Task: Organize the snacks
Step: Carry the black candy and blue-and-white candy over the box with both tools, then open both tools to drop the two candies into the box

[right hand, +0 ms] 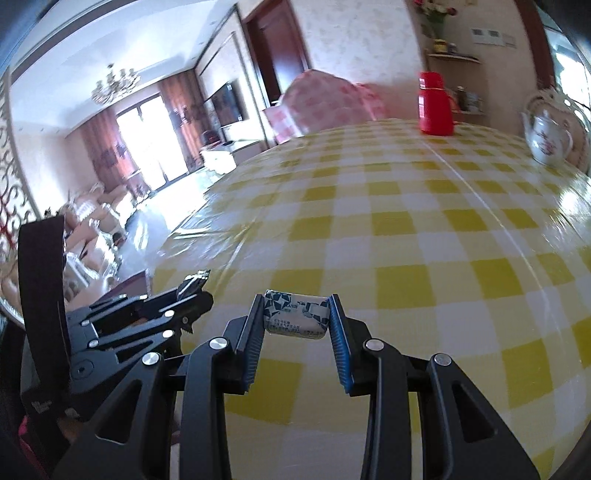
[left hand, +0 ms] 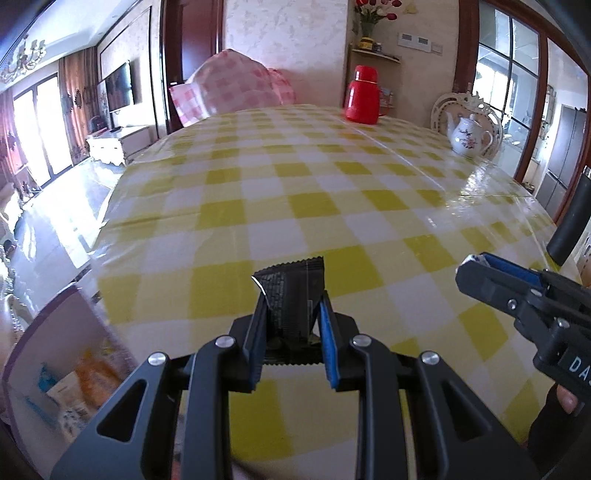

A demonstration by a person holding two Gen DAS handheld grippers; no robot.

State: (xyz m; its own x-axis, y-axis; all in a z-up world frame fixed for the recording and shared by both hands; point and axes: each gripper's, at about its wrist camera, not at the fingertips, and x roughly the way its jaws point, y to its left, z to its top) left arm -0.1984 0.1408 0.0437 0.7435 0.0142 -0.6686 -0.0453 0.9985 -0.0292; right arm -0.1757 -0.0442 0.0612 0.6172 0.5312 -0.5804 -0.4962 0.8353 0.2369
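While carrying: I've left gripper [left hand: 291, 314] pinching black packet [left hand: 291, 291], right gripper [right hand: 297, 317] pinching white candy [right hand: 295, 314].
Next: snack box [left hand: 66, 373], 8 o'clock — swing over, drop.

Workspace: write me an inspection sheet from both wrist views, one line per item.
Surface: table under a glossy yellow-and-white check cloth.
Job's things: black packet in the left gripper; blue-and-white candy in the right gripper; box with packets inside at the table's left edge, blurred.
Clutter: red flask and white teapot at the far side.
Grippers: left pinches the packet; right pinches the candy by its ends; both above the cloth.
Cables: nothing seen.
Surroundings: pink check cushion beyond the table, flowers on a shelf, chandelier, television, bright windows.
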